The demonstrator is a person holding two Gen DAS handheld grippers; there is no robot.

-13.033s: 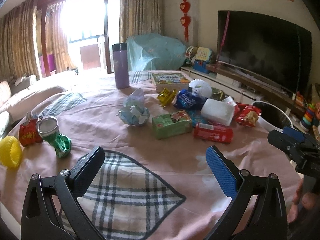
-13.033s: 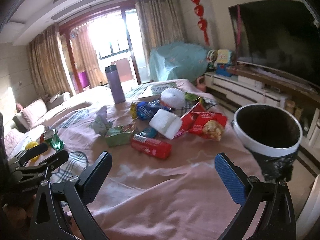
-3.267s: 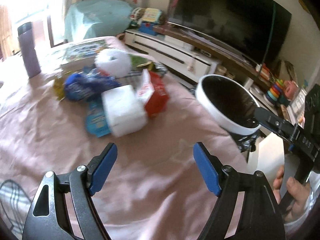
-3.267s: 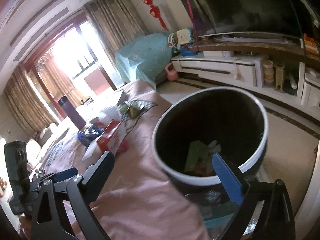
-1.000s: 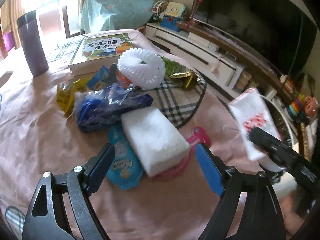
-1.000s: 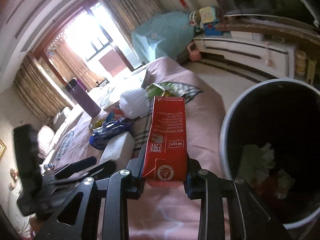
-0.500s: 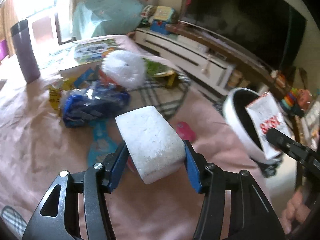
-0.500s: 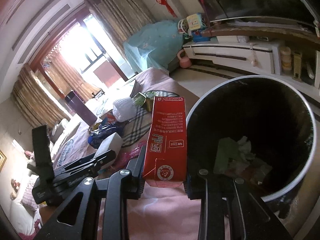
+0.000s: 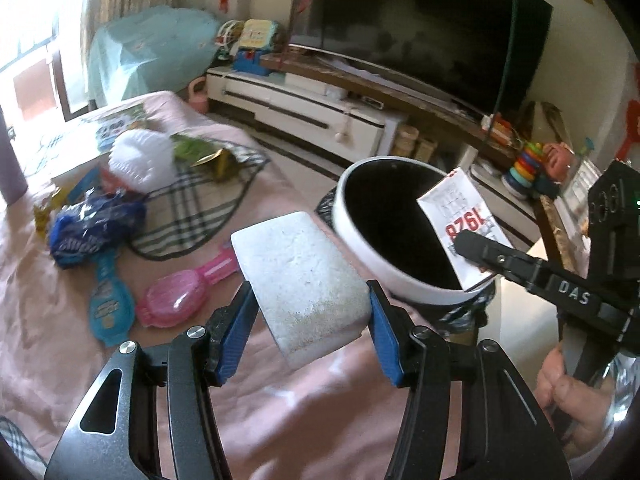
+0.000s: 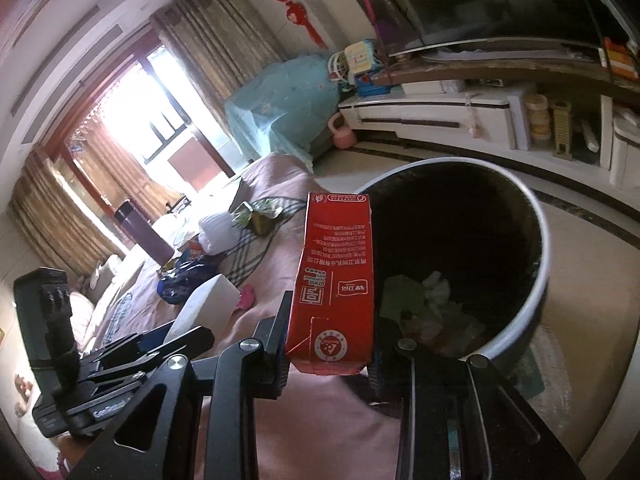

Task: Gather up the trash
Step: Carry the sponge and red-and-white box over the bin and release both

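Two loads head for the bin (image 10: 536, 240): my left tongs (image 9: 308, 316) clamp the white foam block (image 9: 304, 276) just short of its rim, my right tongs (image 10: 330, 344) grip the red carton (image 10: 336, 280) at its near edge. I should carry each fully over the opening before letting go.

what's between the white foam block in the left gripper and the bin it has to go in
Nothing visible. The white foam block, clamped in the left gripper, sits just short of the bin, whose mouth is open. The red carton in the right gripper hangs at the far rim.
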